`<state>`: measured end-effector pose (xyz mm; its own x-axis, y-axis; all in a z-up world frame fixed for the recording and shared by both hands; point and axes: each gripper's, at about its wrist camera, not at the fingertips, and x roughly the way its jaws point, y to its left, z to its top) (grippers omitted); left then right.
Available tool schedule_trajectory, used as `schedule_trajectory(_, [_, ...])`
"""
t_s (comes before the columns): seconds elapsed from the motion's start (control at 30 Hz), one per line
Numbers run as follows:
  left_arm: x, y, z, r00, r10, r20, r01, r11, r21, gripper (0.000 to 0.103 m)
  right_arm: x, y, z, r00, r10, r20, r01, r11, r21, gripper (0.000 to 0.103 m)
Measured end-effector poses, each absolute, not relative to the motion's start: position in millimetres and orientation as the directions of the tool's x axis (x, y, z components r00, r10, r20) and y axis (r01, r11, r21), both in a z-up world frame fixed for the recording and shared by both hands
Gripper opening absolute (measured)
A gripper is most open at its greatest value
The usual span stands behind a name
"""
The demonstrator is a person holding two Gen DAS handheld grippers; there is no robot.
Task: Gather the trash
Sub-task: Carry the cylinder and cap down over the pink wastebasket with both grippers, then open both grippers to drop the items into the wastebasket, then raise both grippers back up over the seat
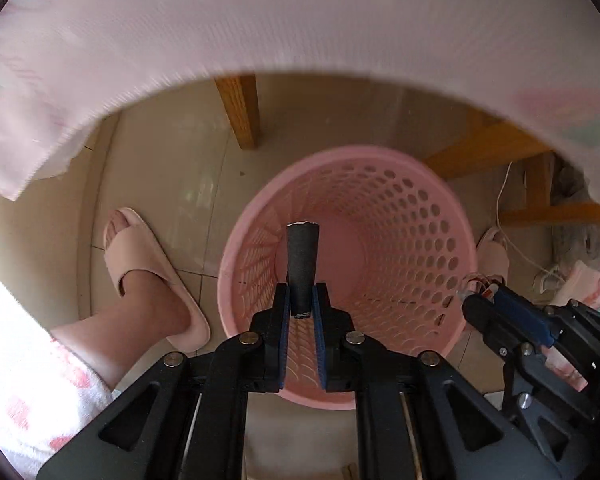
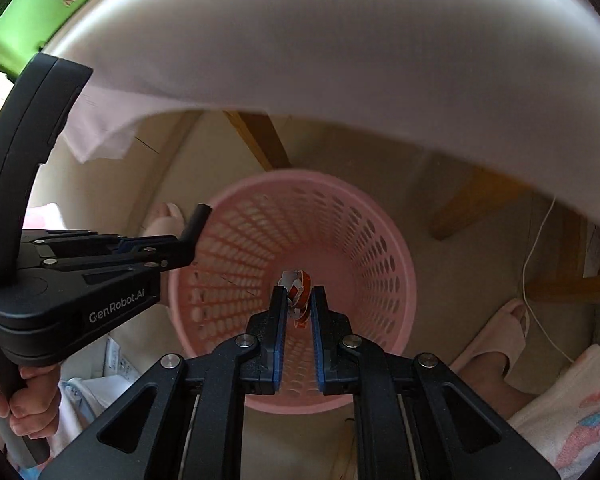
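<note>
Pink plastic basket (image 1: 400, 216) stood on the floor under both grippers: left gripper (image 1: 301, 300) clamped a dark paper roll (image 1: 302, 264), right gripper (image 2: 299, 300) a crumpled orange wrapper (image 2: 300, 294), seemingly ready for dropping.

- My left claw (image 1: 301, 300) hangs over the open basket (image 1: 440, 216), with a rolled tube (image 1: 302, 264) between its fingers, pointing forward over the basket's mouth.
- My right claw (image 2: 299, 300) hangs over the same basket, a crumpled wrapper (image 2: 298, 294) pinched between its fingers.
- The basket stands on the floor (image 1: 172, 168), in front of a worktop leg (image 1: 240, 110).
- A cloth (image 1: 300, 20) hangs over the worktop edge, beyond the basket.
- One slippered foot (image 1: 148, 276) stands left of the basket, the other (image 2: 496, 340) right of it.
- A cord (image 2: 534, 256) trails down on the right.
</note>
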<state>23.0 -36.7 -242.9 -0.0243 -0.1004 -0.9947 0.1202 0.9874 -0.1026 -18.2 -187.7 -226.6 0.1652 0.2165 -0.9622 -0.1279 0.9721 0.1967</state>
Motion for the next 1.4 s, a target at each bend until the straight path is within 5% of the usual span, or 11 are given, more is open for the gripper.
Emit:
schedule_trajectory(0.3, [14.0,-40.4,-275.8,-0.106,-0.047,-0.993,0.145,0.987,-0.062,0.014,-14.8,-186.9,-256.2,0.068,0.205,-0.976,-0.089,0.976,0.198,0.018])
schedule_trajectory(0.5, [11.1,-40.7,-273.5,-0.069,-0.029,-0.997,0.169,0.985,-0.04,0.039,-16.1,-195.4,-247.1,0.106,0.174,-0.979,-0.063,0.984,0.168,0.053])
schedule_trajectory(0.87, [8.7,-37.5,-215.3,0.131,-0.006,-0.991,0.162,0.987,0.015,0.048,-19.8,-200.7,-162.8,0.358,0.108,-0.927,-0.094,0.992,0.08,0.058])
schedule_trajectory(1.07, [6.1,-26.7,-169.3,0.216,-0.074,-0.974,0.136,0.99,-0.045,0.063,-33.1,-201.8,-107.4,0.508,0.126,-0.852,-0.112,0.99,0.08,0.06])
schedule_trajectory(1.3, [-3.7,-25.1,-123.7,0.467,0.062,-0.882,0.139,0.98,0.143,0.069,-51.1,-203.5,-71.0,0.641,0.091,-0.762,-0.084,0.995,0.048,0.064])
schedule_trajectory(1.4, [-4.9,-22.0,-107.9,0.517,0.037,-0.855,0.134,0.983,0.123,0.07,-59.6,-207.7,-57.4,0.712,0.057,-0.7,-0.065,0.998,0.016,0.077])
